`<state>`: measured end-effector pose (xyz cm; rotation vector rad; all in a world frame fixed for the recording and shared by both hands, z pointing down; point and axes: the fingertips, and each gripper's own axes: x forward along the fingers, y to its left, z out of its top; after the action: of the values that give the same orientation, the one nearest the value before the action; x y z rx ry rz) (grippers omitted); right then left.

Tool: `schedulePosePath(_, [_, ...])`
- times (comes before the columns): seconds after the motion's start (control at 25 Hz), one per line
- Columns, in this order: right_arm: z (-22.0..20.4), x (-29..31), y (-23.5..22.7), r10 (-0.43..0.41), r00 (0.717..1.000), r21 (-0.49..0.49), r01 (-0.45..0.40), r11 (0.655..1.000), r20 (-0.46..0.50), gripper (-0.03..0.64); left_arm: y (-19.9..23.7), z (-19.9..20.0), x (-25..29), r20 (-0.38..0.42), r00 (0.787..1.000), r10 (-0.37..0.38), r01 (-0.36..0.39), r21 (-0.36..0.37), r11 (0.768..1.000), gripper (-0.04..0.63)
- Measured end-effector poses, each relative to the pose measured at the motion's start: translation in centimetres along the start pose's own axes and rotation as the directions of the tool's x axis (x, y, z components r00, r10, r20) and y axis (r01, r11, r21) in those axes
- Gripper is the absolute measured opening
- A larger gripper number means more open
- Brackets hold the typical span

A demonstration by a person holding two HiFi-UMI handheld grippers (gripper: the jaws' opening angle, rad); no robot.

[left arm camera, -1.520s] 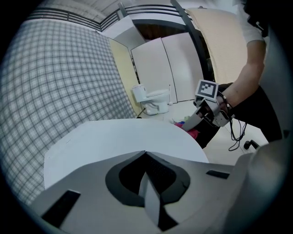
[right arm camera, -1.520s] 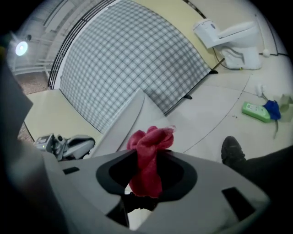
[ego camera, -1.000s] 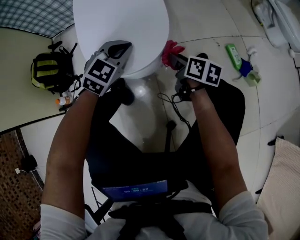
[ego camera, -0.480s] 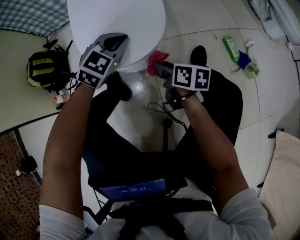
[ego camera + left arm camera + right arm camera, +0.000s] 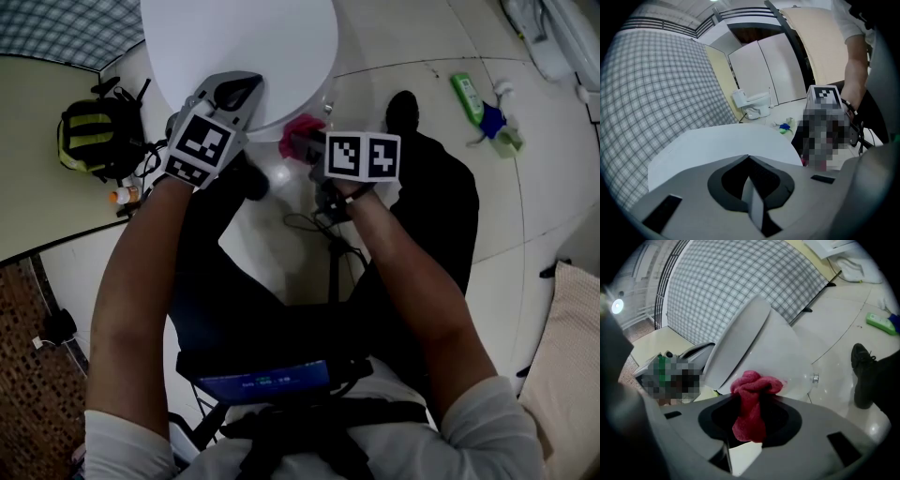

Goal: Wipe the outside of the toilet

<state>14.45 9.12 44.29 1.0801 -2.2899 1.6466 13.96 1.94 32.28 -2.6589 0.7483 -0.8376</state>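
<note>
The right gripper (image 5: 302, 142) is clamped on a bunched red cloth (image 5: 300, 129). The cloth's tip is at the outer side of the toilet bowl (image 5: 281, 173), just under the lid's rim, but whether it touches is hard to make out. The left gripper (image 5: 239, 92), jaws together and empty, lies over the closed lid (image 5: 244, 42), whose far part is cut off by the frame. Beyond, a green bottle (image 5: 466, 98) lies on the tiled floor (image 5: 403, 37).
</note>
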Motion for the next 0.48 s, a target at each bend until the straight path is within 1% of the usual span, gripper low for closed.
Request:
schedulePosePath(0.12, [-0.8, 0.9, 0.5, 0.001, 1.000, -0.005, -0.001, 1.000, -0.027, 0.138, -0.1, -0.1, -0.2, 0.001, 1.000, 0.001, -0.001, -0.014, 1.000, -0.014])
schedulePosePath(0.28, [-2.0, 2.2, 1.6, 0.024, 0.998, -0.020, -0.026, 0.999, -0.066, 0.138, 0.0, -0.3, -0.3, 0.000, 1.000, 0.005, -0.005, 0.002, 1.000, -0.014])
schedulePosePath(0.36, [-2.8, 3.0, 2.6, 0.048, 0.995, -0.028, -0.051, 0.998, -0.086, 0.139, 0.0, -0.3, -0.4, 0.003, 1.000, 0.011, -0.011, 0.002, 1.000, -0.014])
schedulePosePath(0.48, [-3.8, 4.4, 4.9, 0.111, 0.987, -0.053, -0.118, 0.992, -0.113, 0.138, -0.1, -0.2, -0.5, 0.007, 1.000, 0.017, -0.017, 0.011, 1.000, -0.015])
